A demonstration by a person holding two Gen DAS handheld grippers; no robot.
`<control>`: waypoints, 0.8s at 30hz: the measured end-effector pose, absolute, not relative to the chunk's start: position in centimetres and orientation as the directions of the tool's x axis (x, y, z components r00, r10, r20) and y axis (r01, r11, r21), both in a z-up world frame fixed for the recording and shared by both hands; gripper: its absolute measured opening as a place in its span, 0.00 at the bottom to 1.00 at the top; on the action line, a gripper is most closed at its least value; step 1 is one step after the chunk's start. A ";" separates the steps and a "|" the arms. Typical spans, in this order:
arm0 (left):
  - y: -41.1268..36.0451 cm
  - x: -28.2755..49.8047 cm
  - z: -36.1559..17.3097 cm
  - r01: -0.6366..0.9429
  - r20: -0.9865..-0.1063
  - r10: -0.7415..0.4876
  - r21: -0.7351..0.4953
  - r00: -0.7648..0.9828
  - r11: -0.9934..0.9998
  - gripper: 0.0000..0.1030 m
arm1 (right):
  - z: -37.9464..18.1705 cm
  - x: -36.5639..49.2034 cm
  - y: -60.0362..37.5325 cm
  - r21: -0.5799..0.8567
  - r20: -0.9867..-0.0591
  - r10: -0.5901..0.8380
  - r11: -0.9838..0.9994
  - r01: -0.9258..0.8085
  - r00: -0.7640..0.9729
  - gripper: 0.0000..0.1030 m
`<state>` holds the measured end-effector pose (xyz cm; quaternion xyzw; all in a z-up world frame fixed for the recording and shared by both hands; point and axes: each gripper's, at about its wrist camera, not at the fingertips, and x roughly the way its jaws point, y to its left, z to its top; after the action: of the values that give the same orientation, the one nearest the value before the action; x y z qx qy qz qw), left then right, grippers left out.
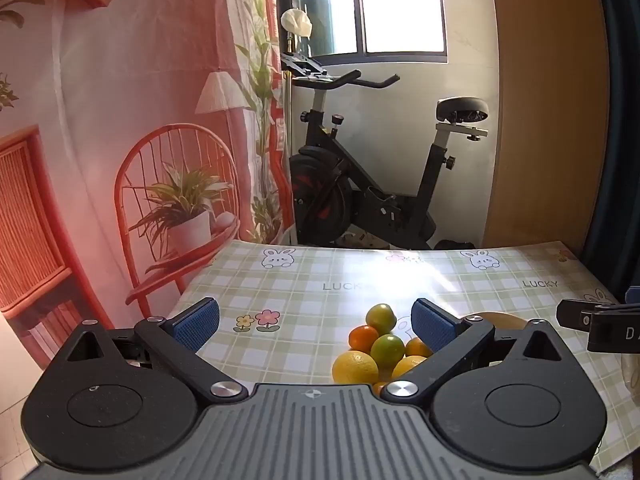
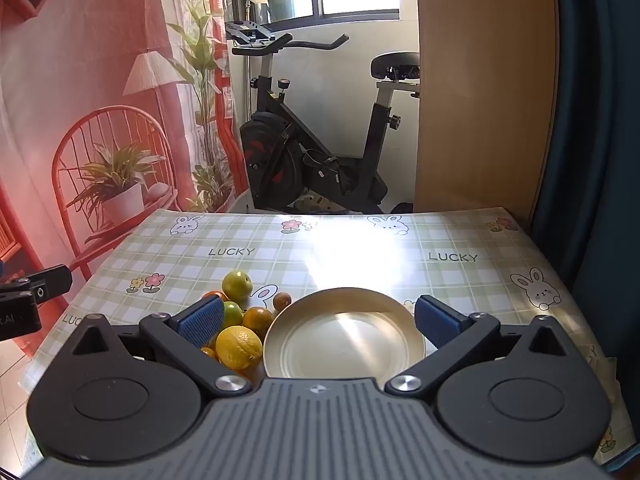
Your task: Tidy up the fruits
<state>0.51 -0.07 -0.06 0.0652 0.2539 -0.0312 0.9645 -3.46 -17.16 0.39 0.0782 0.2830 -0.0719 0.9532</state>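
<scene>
Fruits (image 2: 240,320) heaped on checked tablecloth (image 2: 360,248), just left of gold plate (image 2: 344,336): yellow lemon, green and orange citrus. Left gripper (image 1: 316,324) and right gripper (image 2: 320,320) spread wide, holding nothing.

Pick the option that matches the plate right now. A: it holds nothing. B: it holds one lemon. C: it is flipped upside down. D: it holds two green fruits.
A: in the right wrist view the plate sits upright with a bare, shiny inside, while the fruit pile lies on the tablecloth beside its left edge.
</scene>
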 end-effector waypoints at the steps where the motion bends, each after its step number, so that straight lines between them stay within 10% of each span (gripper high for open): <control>1: 0.3 0.9 0.1 0.089 -0.494 -0.029 0.100 0.869 0.991 1.00 | 0.4 -3.5 -17.1 0.109 -0.550 -0.092 0.978 0.181 0.830 1.00; 24: 0.5 -1.2 0.7 0.078 -0.418 -0.032 0.093 0.908 0.993 1.00 | 1.0 -3.8 -17.3 0.103 -0.535 -0.111 0.975 0.195 0.837 1.00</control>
<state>-1.22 0.48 0.65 0.0540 0.2125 -0.0283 0.9752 -3.80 -17.29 0.97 0.0767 0.2737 -0.0800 0.9554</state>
